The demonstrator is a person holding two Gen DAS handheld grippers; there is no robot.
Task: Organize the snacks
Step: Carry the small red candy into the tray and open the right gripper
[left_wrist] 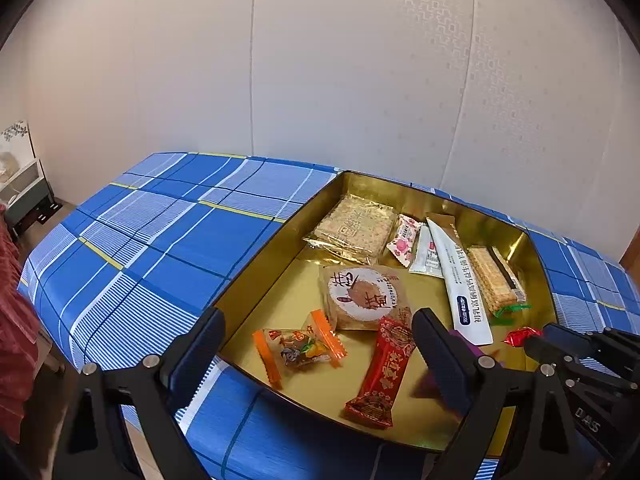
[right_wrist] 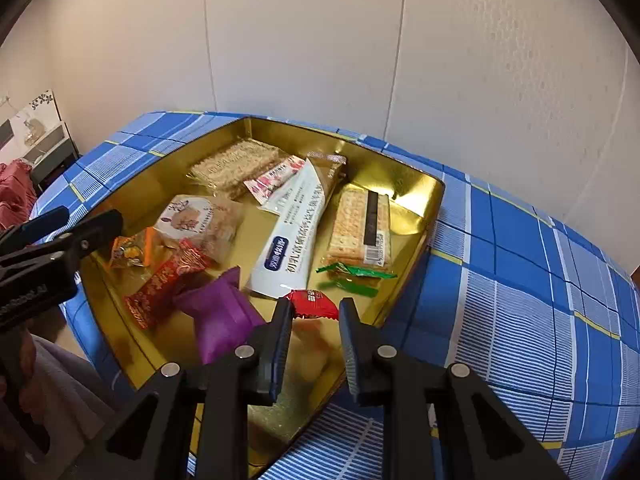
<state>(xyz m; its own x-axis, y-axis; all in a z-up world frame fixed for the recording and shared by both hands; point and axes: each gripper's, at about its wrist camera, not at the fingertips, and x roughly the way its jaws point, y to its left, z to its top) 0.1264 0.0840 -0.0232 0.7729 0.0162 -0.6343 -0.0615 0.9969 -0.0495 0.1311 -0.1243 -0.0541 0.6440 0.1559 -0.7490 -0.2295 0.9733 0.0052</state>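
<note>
Gripping a red candy (right_wrist: 313, 303) over the gold tray's (right_wrist: 416, 196) near corner, right gripper (right_wrist: 316, 322) closed on its wrapper; left gripper (left_wrist: 320, 334) open, empty, above an orange sweet (left_wrist: 300, 346); purple packet (right_wrist: 218, 314) just beside the red candy.

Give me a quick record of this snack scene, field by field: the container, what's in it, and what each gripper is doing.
container: gold tin on a blue checked cloth
inside: cracker pack, white pouch, round cake, purple packet, long red bar, orange sweet
left gripper: open, over the tin, holding nothing
right gripper: shut on red sweet at the tin's near edge
</note>
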